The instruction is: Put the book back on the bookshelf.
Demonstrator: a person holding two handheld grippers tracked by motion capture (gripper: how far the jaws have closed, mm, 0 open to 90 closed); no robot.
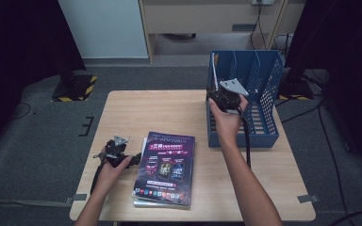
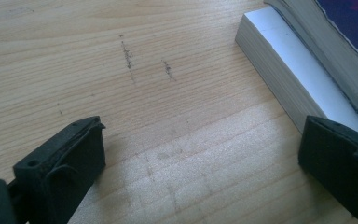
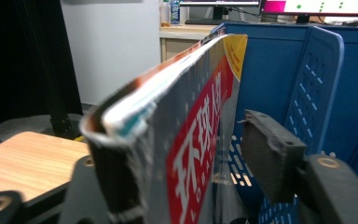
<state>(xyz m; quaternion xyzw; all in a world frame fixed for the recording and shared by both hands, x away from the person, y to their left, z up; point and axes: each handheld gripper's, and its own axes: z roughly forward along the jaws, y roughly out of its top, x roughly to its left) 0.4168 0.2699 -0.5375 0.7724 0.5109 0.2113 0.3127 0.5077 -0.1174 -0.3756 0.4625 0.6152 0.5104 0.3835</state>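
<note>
The right gripper (image 3: 191, 154) stands half open around a thin magazine (image 3: 186, 116) upright in the blue rack (image 1: 264, 80). It looks light and floppy, likely to sag. Best pinched near the spine.

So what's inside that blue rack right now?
One magazine stands upright in the blue rack's leftmost slot, between the right gripper's open jaws. The other slots look empty from above, though the hand and gripper cover part of the rack floor.

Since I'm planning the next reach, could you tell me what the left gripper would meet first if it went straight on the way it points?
Probably the bare table: the left gripper tilts down at it, jaws open, the book stack off to one side.
</note>
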